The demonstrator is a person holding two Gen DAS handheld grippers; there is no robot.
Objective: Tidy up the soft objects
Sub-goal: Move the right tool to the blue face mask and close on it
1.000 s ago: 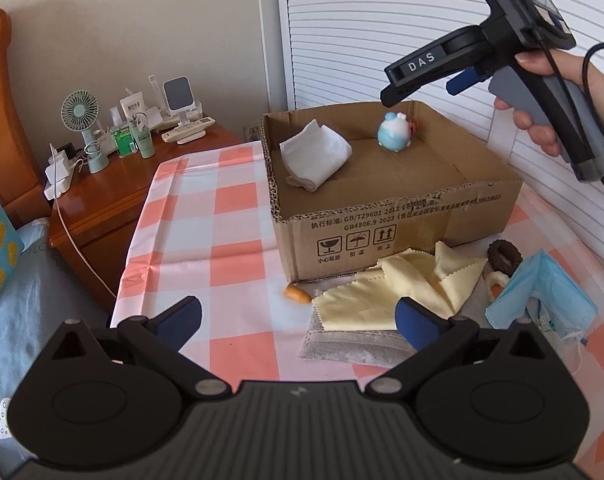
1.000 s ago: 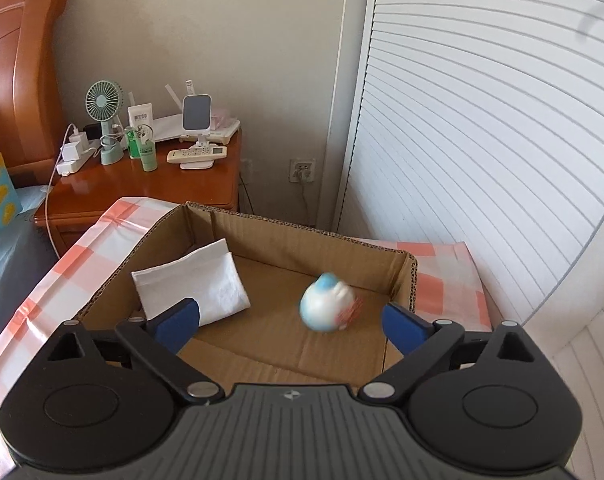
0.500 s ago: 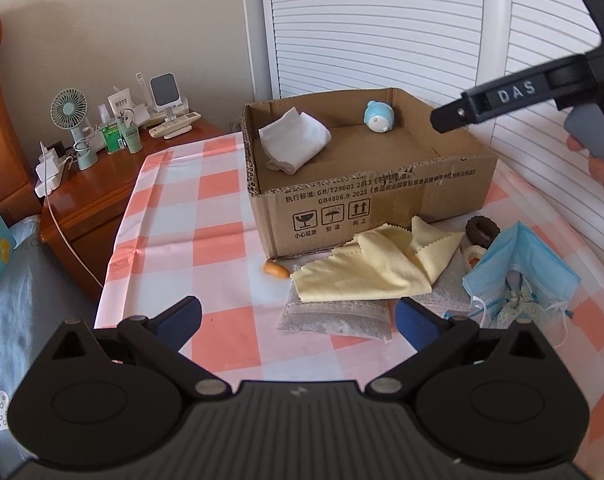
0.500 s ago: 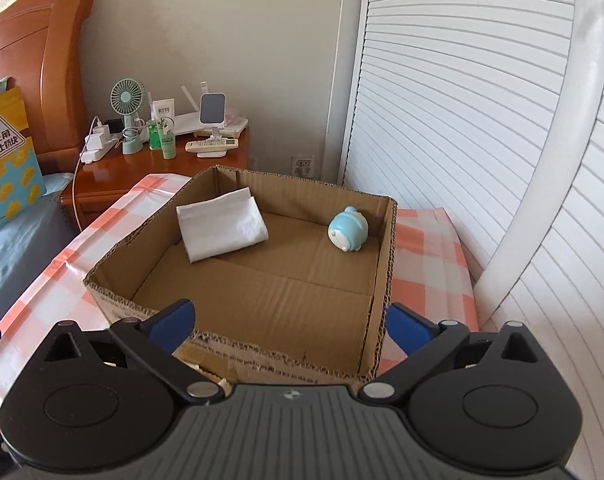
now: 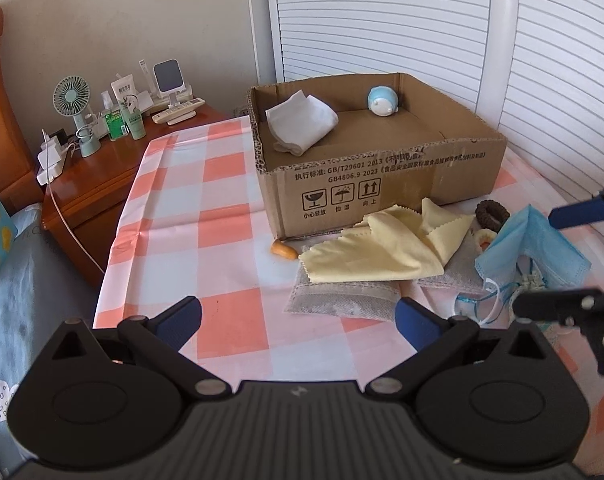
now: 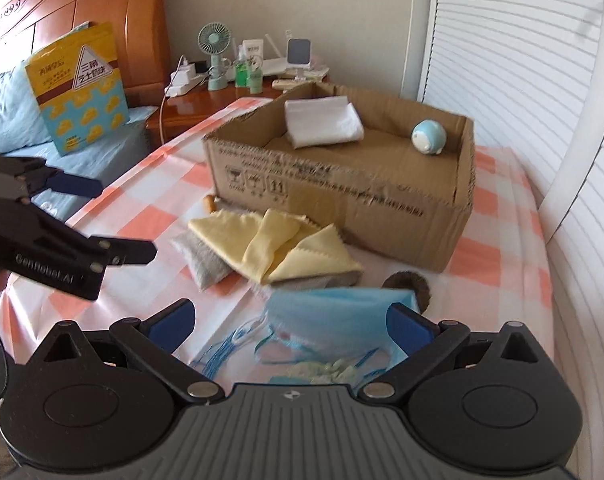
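Blurred blue face mask [image 6: 338, 312], box print [image 6: 342, 188]

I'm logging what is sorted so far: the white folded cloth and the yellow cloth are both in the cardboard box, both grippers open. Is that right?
Not quite. The yellow cloth lies outside the cardboard box, on the checked tablecloth before it, as the left wrist view shows. In the box with the white folded cloth is the small blue toy. Both grippers are open.

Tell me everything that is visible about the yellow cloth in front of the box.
The yellow cloth is thin, soft-looking fabric with zigzag-cut edges, pale yellow, loosely folded and crumpled. It lies on the checked tablecloth by the cardboard box, partly covering a grey pouch. Neither gripper touches it.
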